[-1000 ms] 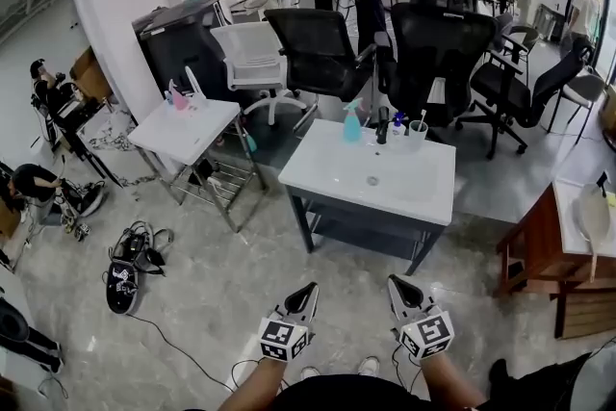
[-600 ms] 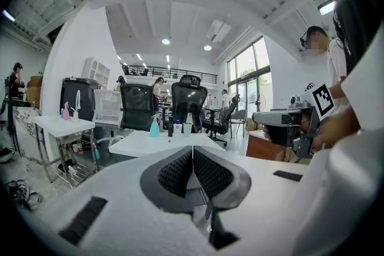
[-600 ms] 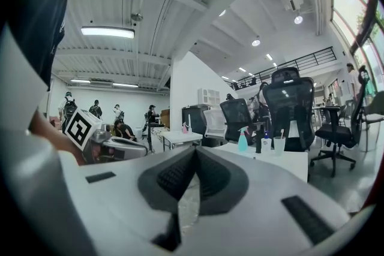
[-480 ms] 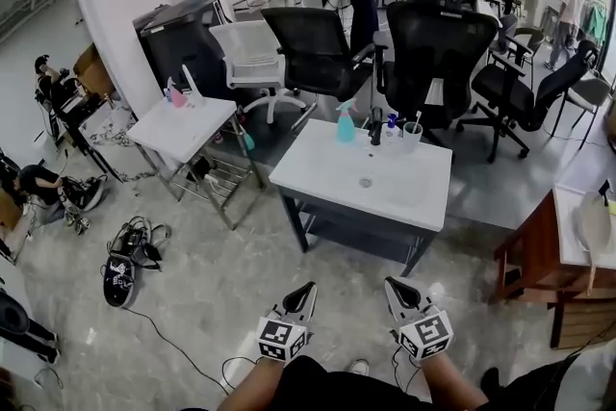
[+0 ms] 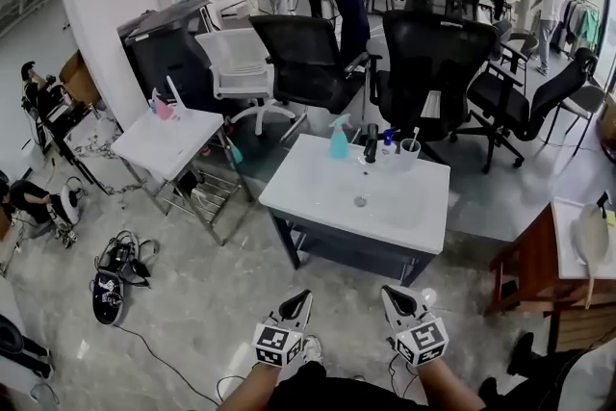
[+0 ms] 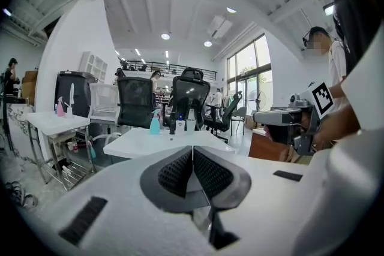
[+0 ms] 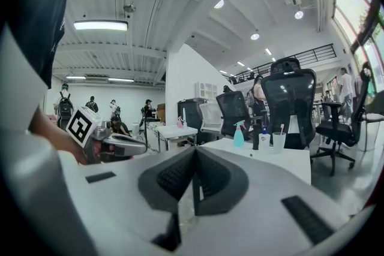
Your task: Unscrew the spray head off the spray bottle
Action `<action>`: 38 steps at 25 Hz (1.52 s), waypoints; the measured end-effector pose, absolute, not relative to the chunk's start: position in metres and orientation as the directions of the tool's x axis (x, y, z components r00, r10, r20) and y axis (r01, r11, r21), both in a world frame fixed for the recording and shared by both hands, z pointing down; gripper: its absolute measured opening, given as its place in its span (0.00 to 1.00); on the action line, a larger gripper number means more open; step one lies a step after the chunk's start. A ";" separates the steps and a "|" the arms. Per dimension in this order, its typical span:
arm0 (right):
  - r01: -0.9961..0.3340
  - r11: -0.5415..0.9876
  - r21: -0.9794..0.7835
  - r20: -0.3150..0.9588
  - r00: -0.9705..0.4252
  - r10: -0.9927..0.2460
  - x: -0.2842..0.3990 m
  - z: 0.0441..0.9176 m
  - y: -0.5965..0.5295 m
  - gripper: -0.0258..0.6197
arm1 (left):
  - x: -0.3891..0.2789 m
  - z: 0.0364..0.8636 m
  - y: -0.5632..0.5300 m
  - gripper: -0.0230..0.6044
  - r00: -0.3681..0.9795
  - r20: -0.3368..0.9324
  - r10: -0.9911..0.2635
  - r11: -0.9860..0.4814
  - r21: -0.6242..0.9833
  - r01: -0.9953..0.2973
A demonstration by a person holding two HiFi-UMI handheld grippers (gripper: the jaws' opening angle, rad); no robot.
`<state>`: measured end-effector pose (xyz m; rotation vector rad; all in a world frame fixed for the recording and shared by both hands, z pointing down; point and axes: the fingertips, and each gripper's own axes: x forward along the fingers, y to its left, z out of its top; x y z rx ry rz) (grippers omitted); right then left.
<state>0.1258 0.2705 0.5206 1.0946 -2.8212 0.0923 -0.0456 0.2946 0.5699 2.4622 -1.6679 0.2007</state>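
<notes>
A teal spray bottle (image 5: pixel 339 139) with a light spray head stands upright at the far edge of a white table (image 5: pixel 318 197). It also shows small in the left gripper view as the spray bottle (image 6: pixel 155 123) and in the right gripper view as the spray bottle (image 7: pixel 239 135). My left gripper (image 5: pixel 300 301) and right gripper (image 5: pixel 393 295) hang side by side low in the head view, well short of the table, both shut with nothing between the jaws. The left gripper (image 6: pixel 192 153) and the right gripper (image 7: pixel 194 156) point level toward the table.
Beside the spray bottle stand a dark bottle (image 5: pixel 371 142), a small blue-capped bottle (image 5: pixel 387 142) and a clear cup (image 5: pixel 409 152). Black office chairs (image 5: pixel 433 63) stand behind the table. A second white table (image 5: pixel 166 141) is at the left. A wooden bench (image 5: pixel 544 255) is at the right. Cables and gear (image 5: pixel 115 265) lie on the floor.
The table and its bottles have drawn nearer and slid lower in the head view as I walk toward them. Both grippers stay shut and keep their place side by side.
</notes>
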 end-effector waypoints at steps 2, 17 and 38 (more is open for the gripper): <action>-0.683 0.731 -0.011 0.126 -0.726 -0.676 0.113 0.516 0.253 0.05 | -0.056 0.567 0.275 0.06 0.382 0.195 -0.903 -0.379 0.058 -0.924; -0.734 0.678 -0.034 0.122 -0.676 -0.726 0.019 0.513 0.146 0.05 | -0.152 0.563 0.172 0.06 0.425 0.182 -0.887 -0.420 0.066 -0.905; -0.782 0.622 -0.039 0.142 -0.621 -0.771 0.054 0.525 0.011 0.05 | -0.125 0.570 0.022 0.06 0.469 0.216 -0.856 -0.467 0.064 -0.882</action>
